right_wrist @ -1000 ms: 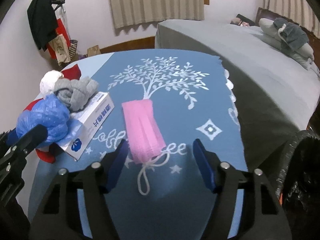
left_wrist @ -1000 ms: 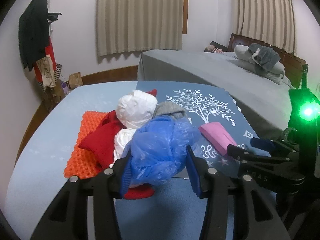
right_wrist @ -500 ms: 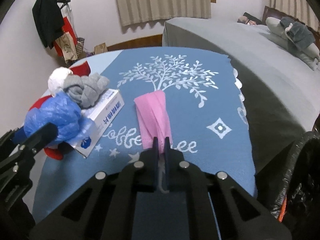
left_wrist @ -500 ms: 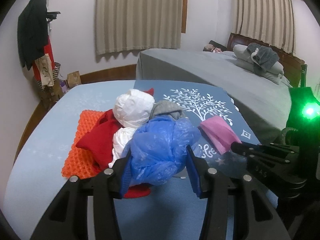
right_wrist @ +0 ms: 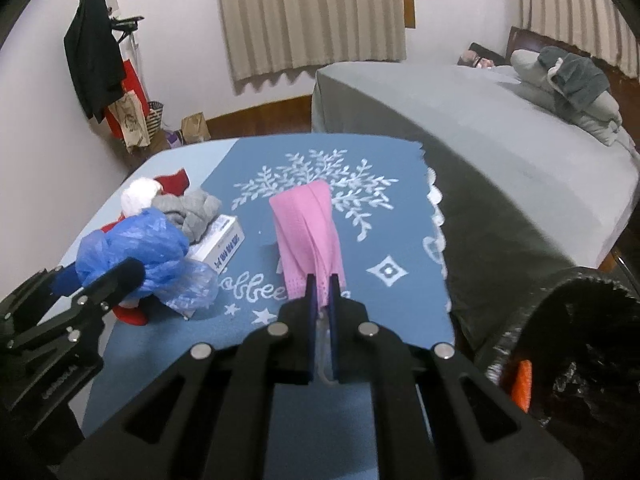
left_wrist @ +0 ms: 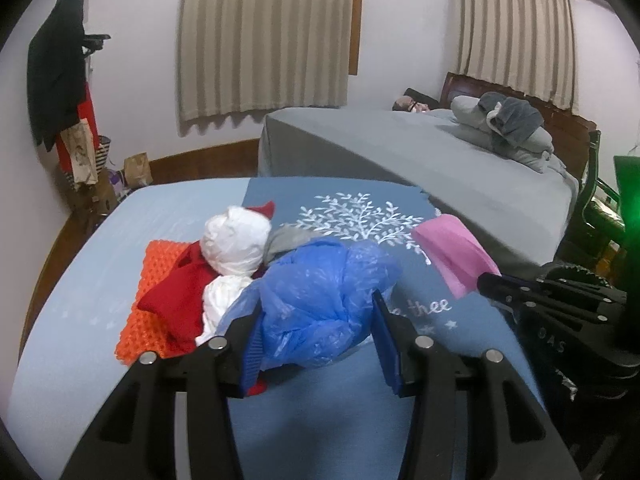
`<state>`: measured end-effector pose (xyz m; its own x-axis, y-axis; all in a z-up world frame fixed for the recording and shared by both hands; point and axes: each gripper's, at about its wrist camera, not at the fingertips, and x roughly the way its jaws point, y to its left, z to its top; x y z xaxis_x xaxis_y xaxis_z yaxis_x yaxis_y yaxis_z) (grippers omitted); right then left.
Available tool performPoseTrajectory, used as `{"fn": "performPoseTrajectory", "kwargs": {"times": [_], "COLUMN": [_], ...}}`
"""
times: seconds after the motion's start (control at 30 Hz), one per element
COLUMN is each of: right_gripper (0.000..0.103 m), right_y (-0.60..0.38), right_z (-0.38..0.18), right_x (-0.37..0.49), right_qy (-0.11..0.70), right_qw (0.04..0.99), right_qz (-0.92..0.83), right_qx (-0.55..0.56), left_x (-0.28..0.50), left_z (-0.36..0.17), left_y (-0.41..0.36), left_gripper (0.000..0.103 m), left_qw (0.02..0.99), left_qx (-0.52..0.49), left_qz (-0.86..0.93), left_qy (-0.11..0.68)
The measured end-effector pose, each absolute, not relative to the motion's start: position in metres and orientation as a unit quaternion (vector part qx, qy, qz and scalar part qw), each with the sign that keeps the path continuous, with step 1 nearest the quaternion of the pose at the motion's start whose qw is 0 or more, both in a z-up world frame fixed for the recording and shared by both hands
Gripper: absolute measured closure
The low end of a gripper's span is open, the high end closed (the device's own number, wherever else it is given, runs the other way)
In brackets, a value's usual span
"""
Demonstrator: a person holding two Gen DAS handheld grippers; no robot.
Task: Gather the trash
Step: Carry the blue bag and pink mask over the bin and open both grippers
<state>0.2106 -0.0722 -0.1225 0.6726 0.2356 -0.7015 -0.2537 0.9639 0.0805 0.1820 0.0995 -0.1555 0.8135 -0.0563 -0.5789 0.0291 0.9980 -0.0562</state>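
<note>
A pink face mask (right_wrist: 306, 232) hangs clear of the blue tree-print cloth (right_wrist: 372, 236), with my right gripper (right_wrist: 321, 286) shut on its near end. In the left wrist view the mask (left_wrist: 452, 254) sticks up from the right gripper (left_wrist: 490, 280) at the right. My left gripper (left_wrist: 320, 344) is shut on a crumpled blue plastic bag (left_wrist: 320, 296), one pad on each side of it. That bag (right_wrist: 136, 252) shows at the left of the right wrist view, under a left finger (right_wrist: 120, 276).
Behind the blue bag lie a white bundle (left_wrist: 236, 240), a red cloth (left_wrist: 176, 296), an orange mat (left_wrist: 154, 276), a grey cloth (right_wrist: 192, 208) and a tissue box (right_wrist: 224, 244). A black trash bag (right_wrist: 580, 340) gapes at the lower right. A grey bed (right_wrist: 480, 140) stands beyond.
My right gripper has shut on the pink mask, which lay flat on the cloth, and lifted it. The left gripper has kept its hold on the blue bag.
</note>
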Motion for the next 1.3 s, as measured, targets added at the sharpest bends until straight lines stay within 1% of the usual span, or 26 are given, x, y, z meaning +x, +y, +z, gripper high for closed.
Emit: {"fn": "performPoseTrajectory", "kwargs": {"times": [0.47, 0.83, 1.03, 1.3], "right_gripper": [0.098, 0.098, 0.098, 0.098], "right_y": [-0.113, -0.165, -0.206, -0.267], "right_z": [-0.08, -0.054, -0.049, -0.059], "right_x": [0.171, 0.133, 0.111, 0.078], "right_qy": [0.34, 0.315, 0.313, 0.326], "right_qw": [0.934, 0.946, 0.949, 0.944], "right_qz": [0.109, 0.076, 0.036, -0.036], "right_qx": [0.004, 0.02, 0.023, 0.039], "left_x": [0.166, 0.151, 0.147, 0.141], "left_z": [-0.125, -0.108, -0.101, -0.102], "left_y": [0.06, 0.007, -0.035, -0.09], "left_gripper": [0.055, 0.055, 0.055, 0.055], "left_qw": [0.956, 0.955, 0.949, 0.936], "left_qx": [-0.014, 0.001, 0.012, 0.027], "left_qz": [-0.057, -0.112, -0.154, -0.216], "left_qy": [0.286, 0.276, 0.275, 0.278]}}
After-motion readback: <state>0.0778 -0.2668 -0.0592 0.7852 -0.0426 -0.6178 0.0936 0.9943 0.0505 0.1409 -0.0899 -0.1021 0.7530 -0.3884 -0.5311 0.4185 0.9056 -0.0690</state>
